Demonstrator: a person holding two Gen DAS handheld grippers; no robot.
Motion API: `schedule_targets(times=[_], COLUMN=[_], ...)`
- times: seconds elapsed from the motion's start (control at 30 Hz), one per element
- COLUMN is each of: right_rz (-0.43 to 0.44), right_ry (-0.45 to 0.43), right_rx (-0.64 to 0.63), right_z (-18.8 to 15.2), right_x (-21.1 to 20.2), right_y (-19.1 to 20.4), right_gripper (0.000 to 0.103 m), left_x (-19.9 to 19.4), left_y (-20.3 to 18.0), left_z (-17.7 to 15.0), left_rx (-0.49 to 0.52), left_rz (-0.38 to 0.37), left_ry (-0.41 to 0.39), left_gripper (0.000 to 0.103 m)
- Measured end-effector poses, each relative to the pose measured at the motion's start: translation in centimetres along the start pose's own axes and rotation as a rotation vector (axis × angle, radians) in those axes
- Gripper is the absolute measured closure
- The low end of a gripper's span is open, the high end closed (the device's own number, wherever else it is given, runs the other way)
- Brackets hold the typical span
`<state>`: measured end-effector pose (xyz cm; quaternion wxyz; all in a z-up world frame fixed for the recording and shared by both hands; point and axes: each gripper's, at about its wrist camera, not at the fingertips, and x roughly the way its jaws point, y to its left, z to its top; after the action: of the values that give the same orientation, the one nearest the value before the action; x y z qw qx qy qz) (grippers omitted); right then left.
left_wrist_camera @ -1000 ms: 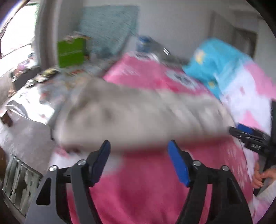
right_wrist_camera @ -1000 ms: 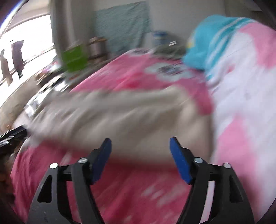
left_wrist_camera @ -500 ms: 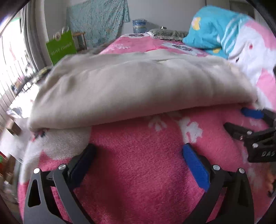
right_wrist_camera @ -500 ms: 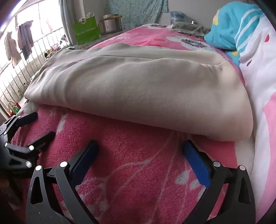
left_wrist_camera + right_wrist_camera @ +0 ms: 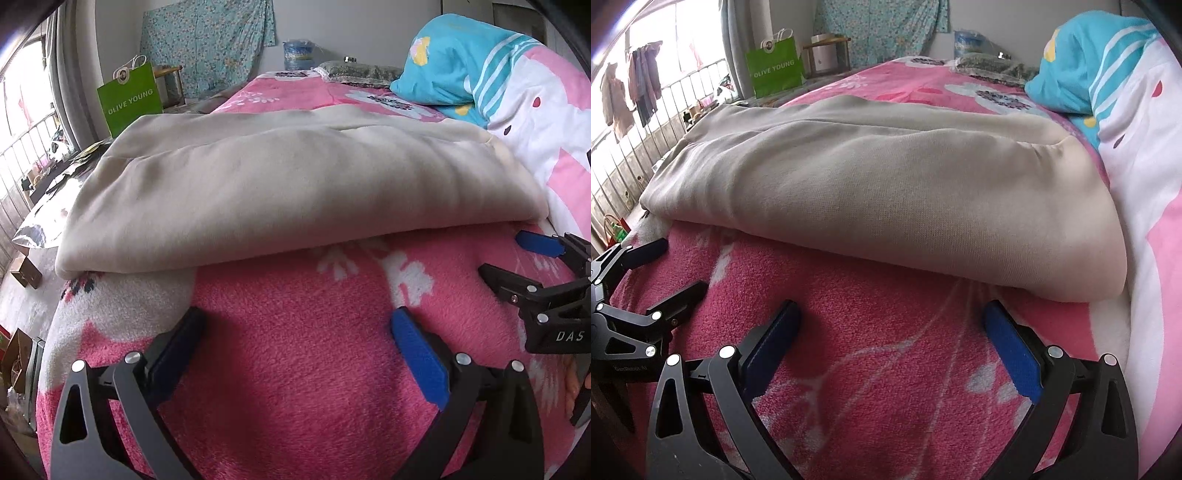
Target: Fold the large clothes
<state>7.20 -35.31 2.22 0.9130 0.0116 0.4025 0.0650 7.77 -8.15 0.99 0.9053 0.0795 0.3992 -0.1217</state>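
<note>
Pink fleece blanket (image 5: 295, 369) spread over the bed, green OLIVE YOUNG bag (image 5: 129, 99) standing far left near the railing, blue pillow (image 5: 454, 70) at the far right. Folded beige garment (image 5: 280, 184) lying flat across the blanket's middle, its near fold just beyond both claws. Left claw (image 5: 295, 350) low over the blanket, jaws wide apart and holding nothing; right claw (image 5: 894, 343) beside it, likewise spread and clear of the garment.

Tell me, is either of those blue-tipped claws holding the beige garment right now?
No: the left gripper and right gripper both stand open over the pink blanket, short of the beige garment.
</note>
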Motion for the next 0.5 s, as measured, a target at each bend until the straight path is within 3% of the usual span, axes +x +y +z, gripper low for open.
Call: schedule_targets(times=[0.5], right_rz=[0.004], right_ry=[0.005], right_rx=[0.002], right_z=[-0.02], right_x=[0.03], right_y=[-0.27], right_gripper=[0.007], left_x=[0.07], left_y=[0.00], left_z=[0.26], left_rx=[-0.002], left_rz=[-0.001], left_ry=[0.017], left_gripper=[0.005])
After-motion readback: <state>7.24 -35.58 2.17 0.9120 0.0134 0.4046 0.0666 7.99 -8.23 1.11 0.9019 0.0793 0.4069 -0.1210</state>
